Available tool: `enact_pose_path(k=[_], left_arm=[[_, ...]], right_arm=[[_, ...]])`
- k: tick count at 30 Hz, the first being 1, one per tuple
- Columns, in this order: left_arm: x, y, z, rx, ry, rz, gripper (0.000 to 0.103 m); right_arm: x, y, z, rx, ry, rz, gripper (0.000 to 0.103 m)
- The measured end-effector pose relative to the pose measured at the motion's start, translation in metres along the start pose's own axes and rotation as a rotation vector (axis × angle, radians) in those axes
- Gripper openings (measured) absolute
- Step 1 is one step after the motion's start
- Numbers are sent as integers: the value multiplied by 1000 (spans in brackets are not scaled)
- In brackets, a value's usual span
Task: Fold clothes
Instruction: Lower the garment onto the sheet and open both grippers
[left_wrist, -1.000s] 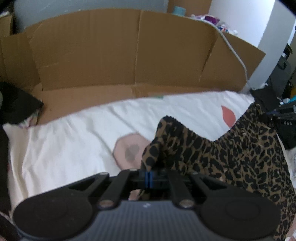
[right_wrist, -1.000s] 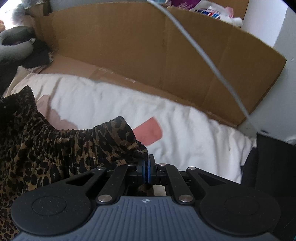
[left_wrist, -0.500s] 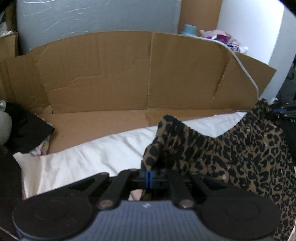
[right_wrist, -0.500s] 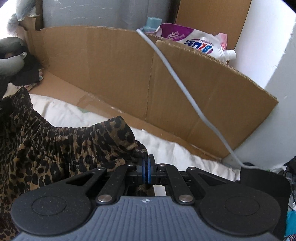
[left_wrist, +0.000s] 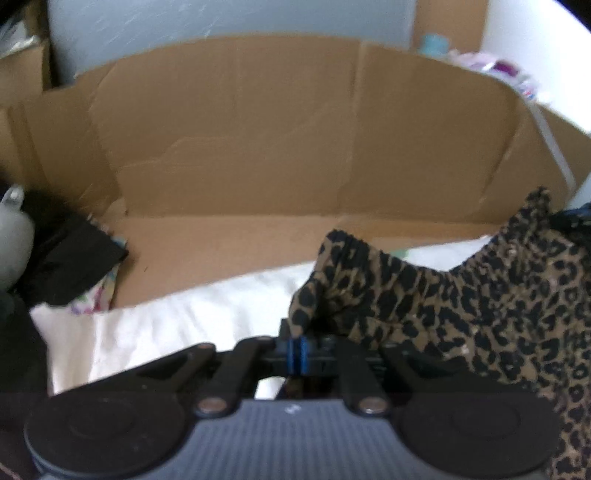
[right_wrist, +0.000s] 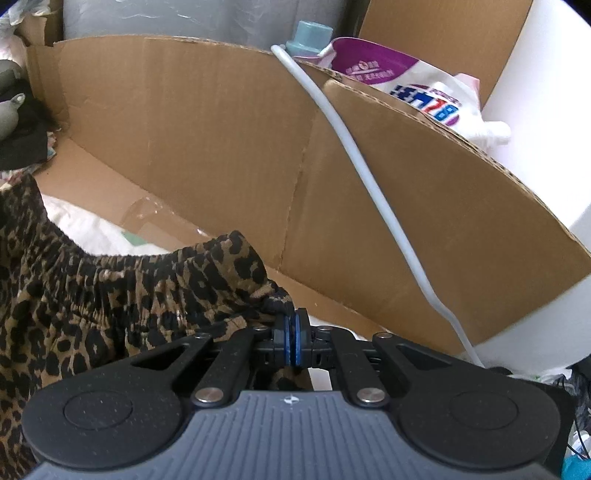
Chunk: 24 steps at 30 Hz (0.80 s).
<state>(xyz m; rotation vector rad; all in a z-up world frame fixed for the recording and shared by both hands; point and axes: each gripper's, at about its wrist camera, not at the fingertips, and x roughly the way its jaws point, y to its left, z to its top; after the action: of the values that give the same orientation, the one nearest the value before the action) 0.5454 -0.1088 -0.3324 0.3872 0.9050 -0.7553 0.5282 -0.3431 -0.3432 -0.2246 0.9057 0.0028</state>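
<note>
Both the left gripper (left_wrist: 297, 349) and the right gripper (right_wrist: 291, 341) are clamped tight on opposite corners of the leopard-print garment (right_wrist: 110, 288), whose gathered elastic waistband, held above the white sheet (left_wrist: 166, 325), looks light, limp and best gripped there.

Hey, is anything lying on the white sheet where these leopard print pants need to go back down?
Nothing visible does. Both the left gripper and right gripper pinch the leopard print pants, and the visible part of the white sheet is bare.

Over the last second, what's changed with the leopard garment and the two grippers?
Both grippers have lifted: the left gripper and right gripper carried the leopard-print garment up off the white bedding, so the cardboard wall now fills both views. Unchanged: each gripper stays shut on a corner of the elastic waistband, stretched between them.
</note>
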Motion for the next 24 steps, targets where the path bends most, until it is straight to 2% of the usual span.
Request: enact_pose_path(k=[2,3,4,6,10,14,17,24], left_arm=[[6,1,-3,-3,37,30,17],[7,0,-5,3,52,41,25],[8,0,-8,12,67,42,29],[5,-1,-12,12,75,33,32],[-11,-6,-20,2,61,24,36],[-29,-14,-29,-42,56,-10,36],[-49,-34,-40,-34,41,-26,36],[-109,-81,-67,-21,-12,-25,34]], right_arm=[[7,5,-3,1,21,26,8],[10,6,-7,-1,41,42,20],[12,7,-11,-4,57,54,32],[9,5,-20,0,59,71,50],[-4,-13,-41,32,69,123,52],[-23,-42,-68,138,101,176,52],[-46,-59,-94,197,103,203,52],[-124,-88,-148,237,13,220,52]])
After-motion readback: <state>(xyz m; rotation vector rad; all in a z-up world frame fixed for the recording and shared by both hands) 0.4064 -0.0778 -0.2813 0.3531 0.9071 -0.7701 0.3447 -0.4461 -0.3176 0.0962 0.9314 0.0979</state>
